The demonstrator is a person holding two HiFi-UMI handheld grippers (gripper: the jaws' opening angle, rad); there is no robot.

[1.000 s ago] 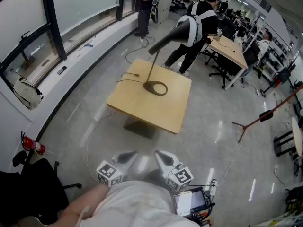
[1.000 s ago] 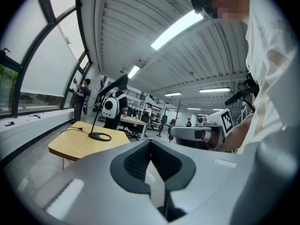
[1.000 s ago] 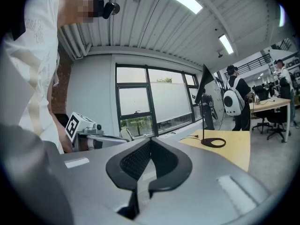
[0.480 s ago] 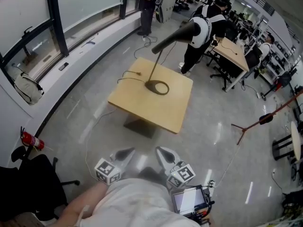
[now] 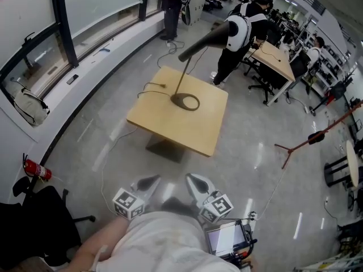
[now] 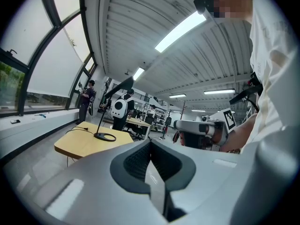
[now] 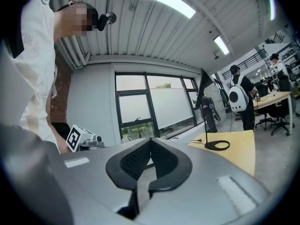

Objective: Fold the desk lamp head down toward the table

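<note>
- The left gripper [image 5: 148,185] has its jaws pressed together with nothing between them. It is held close to the person's body, above the floor [image 5: 85,146].
- The right gripper [image 5: 197,184] sits just beside it, with its jaws likewise closed and empty.
- Both grippers point toward the tabletop [image 5: 181,132] and are well apart from it.
- A small screen [image 5: 227,239] hangs low by the person's right side, just below the right gripper's marker cube.
- The tabletop is a light wooden square standing alone on the grey floor ahead.
- The desk lamp [image 5: 182,78] stands on the far half of the tabletop. Its ring base lies flat and its thin stem leans.
- The lamp head [image 5: 207,40], a dark cone, is raised high above the far edge and is not folded down.
- A dark cable [image 5: 152,88] curls on the tabletop just left of the base.
- Beyond the tabletop, a person with a white backpack [image 5: 237,30] stands beside another desk.
</note>
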